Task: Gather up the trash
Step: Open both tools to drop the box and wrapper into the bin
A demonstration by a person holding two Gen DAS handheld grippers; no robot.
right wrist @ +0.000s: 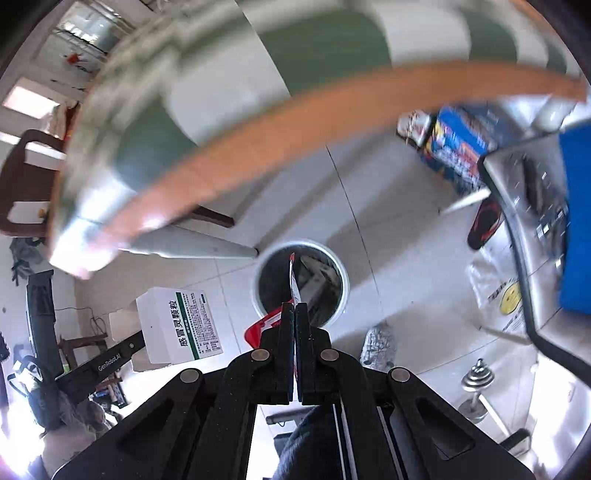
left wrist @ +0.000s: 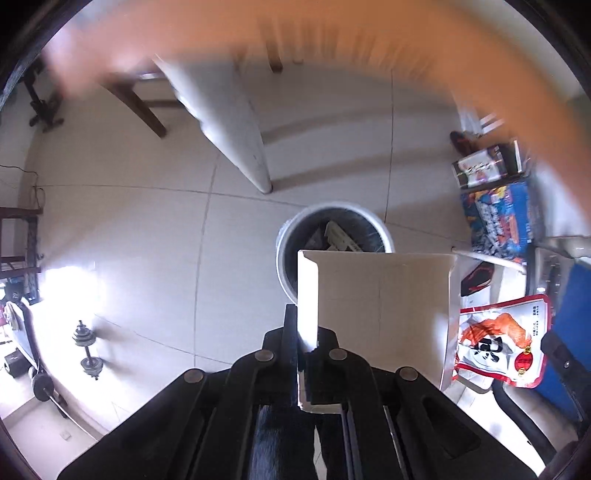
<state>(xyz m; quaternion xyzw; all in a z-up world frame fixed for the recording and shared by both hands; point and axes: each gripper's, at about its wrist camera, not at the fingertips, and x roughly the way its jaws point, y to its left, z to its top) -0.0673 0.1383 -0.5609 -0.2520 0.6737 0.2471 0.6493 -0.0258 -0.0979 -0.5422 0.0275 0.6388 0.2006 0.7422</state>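
Note:
My left gripper point(left wrist: 301, 332) is shut on a flat white carton point(left wrist: 380, 306) and holds it above the floor, over the near rim of a round white trash bin point(left wrist: 291, 236) with a dark liner and some cardboard inside. My right gripper point(right wrist: 295, 310) is shut on a thin red and white snack wrapper point(right wrist: 293, 284), held edge-on above the same bin point(right wrist: 341, 269). The wrapper also shows in the left wrist view point(left wrist: 498, 339), at the right of the carton. The carton shows in the right wrist view point(right wrist: 181, 325), with green print, at the left.
An orange table edge point(left wrist: 332, 33) curves overhead, with a white table leg point(left wrist: 236, 125) behind the bin. Blue and printed boxes point(left wrist: 502, 218) and a black and red slipper point(right wrist: 484, 221) lie at the right. Dumbbells point(left wrist: 86, 349) lie on the tiled floor at the left.

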